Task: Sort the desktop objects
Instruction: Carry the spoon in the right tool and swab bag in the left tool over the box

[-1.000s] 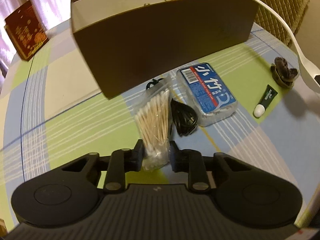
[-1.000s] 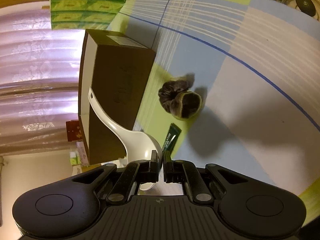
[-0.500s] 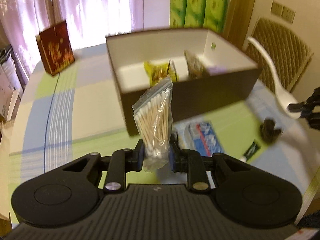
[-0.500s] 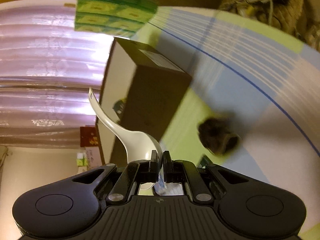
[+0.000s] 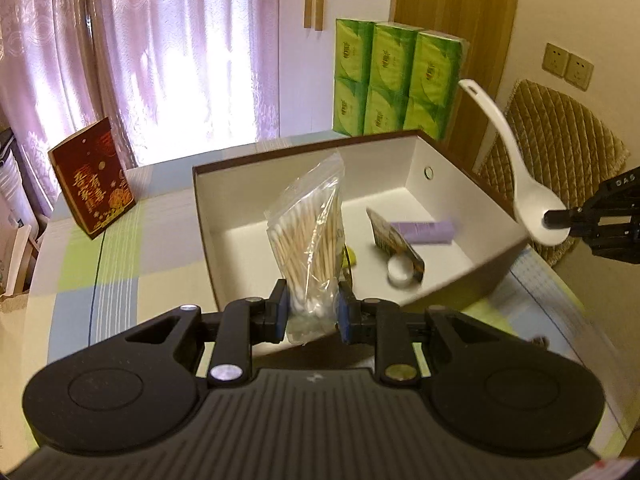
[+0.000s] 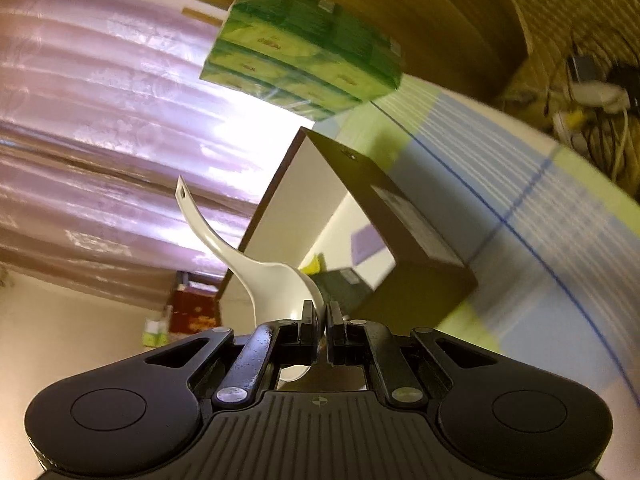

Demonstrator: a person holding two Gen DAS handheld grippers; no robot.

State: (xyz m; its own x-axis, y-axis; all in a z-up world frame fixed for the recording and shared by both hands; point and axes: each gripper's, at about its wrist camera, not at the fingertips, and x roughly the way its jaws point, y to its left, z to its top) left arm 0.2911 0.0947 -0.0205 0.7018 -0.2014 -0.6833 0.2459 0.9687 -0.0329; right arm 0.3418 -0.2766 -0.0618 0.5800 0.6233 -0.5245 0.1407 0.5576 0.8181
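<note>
Ahead of me a window [image 5: 180,40] glows bright behind sheer pinkish curtains [image 5: 60,60] that hang in long folds. Beside them stands a white cupboard [image 5: 308,60] with two wooden handles, then a tall wooden panel [image 5: 452,8], then a cream wall [image 5: 580,12] with two sockets [image 5: 568,66]. A chair with a quilted tan cover [image 5: 560,132] stands at the table's right edge. The table wears a checked cloth [image 5: 116,248] of green, blue and cream with thin blue lines. In my right view a tangle of cables [image 6: 592,100] lies beyond the table's far edge, too blurred to sort out.
</note>
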